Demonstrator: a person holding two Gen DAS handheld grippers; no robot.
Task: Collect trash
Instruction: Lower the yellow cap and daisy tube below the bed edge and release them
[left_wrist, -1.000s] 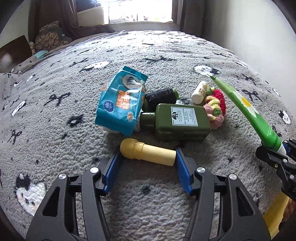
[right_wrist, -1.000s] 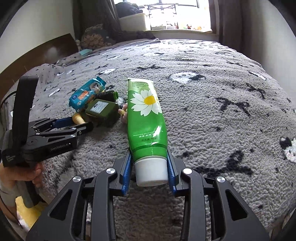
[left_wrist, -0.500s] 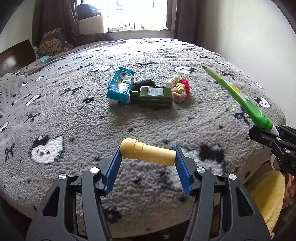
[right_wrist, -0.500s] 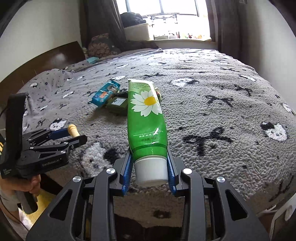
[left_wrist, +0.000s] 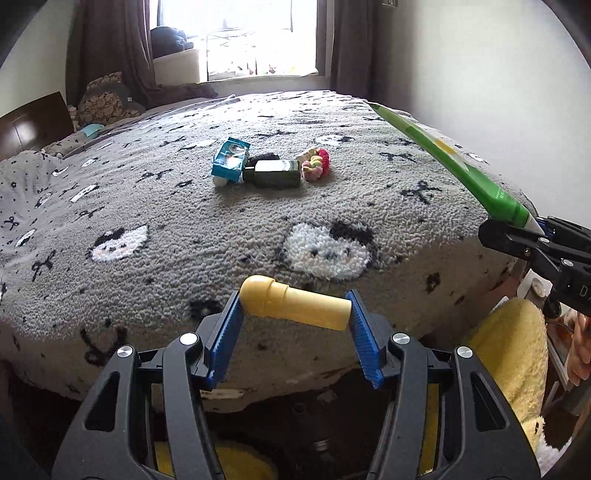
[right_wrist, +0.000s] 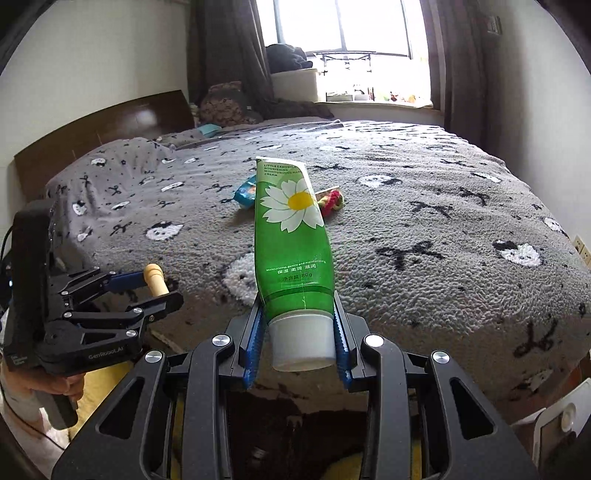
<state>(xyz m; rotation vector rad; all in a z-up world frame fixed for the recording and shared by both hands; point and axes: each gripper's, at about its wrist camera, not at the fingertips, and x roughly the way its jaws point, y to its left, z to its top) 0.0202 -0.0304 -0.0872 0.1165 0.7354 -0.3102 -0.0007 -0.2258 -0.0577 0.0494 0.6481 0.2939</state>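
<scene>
left gripper (left_wrist: 295, 314) grasping smooth yellow cylinder (left_wrist: 295, 304) | right gripper (right_wrist: 300, 343) grasping glossy green tube (right_wrist: 293, 240)

A grey patterned bed (left_wrist: 147, 206) bears a blue packet (left_wrist: 229, 165), dark green bottle (left_wrist: 277, 173) and knitted ring (left_wrist: 317, 165).

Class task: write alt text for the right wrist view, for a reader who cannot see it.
Right tongs grip a green daisy-print cream tube by its white cap, above the edge of a grey patterned bed. At left, the left tongs hold a yellow bottle.

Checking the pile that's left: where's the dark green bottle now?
Left wrist view, mid-bed: dark green bottle lies on the grey blanket between the blue wipes pack and the crocheted ring.
</scene>
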